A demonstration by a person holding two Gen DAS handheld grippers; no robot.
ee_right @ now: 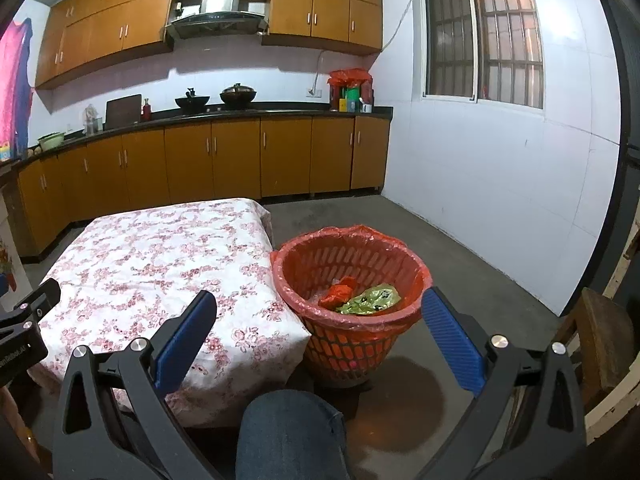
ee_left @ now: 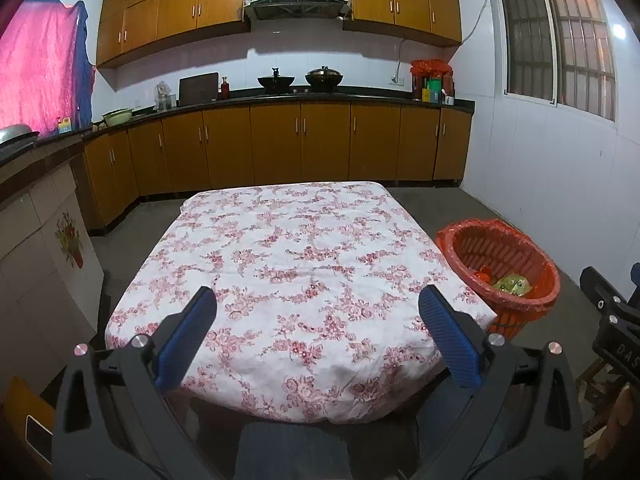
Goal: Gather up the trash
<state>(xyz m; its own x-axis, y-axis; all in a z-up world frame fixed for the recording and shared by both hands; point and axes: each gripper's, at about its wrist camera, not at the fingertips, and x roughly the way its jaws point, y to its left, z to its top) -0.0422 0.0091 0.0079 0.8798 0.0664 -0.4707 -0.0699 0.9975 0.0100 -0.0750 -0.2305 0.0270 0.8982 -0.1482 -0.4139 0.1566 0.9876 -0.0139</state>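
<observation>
In a kitchen, the floral tabletop [ee_left: 304,264] lies bare at frame centre; both grippers [ee_left: 316,312] [ee_right: 318,312] hold jaws apart, empty, while light, crumpled wrappers [ee_right: 370,300] sit in the orange basket [ee_right: 416,276], centre-right, best pinched at a fold.

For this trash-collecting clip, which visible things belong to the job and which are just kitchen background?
Part of the job:
- red basket with its plastic liner, beside the table
- red wrapper and green wrapper inside it
- left gripper and right gripper, jaws open, holding nothing

Just lying about:
- floral-cloth table
- two woks on the stove
- green basin
</observation>
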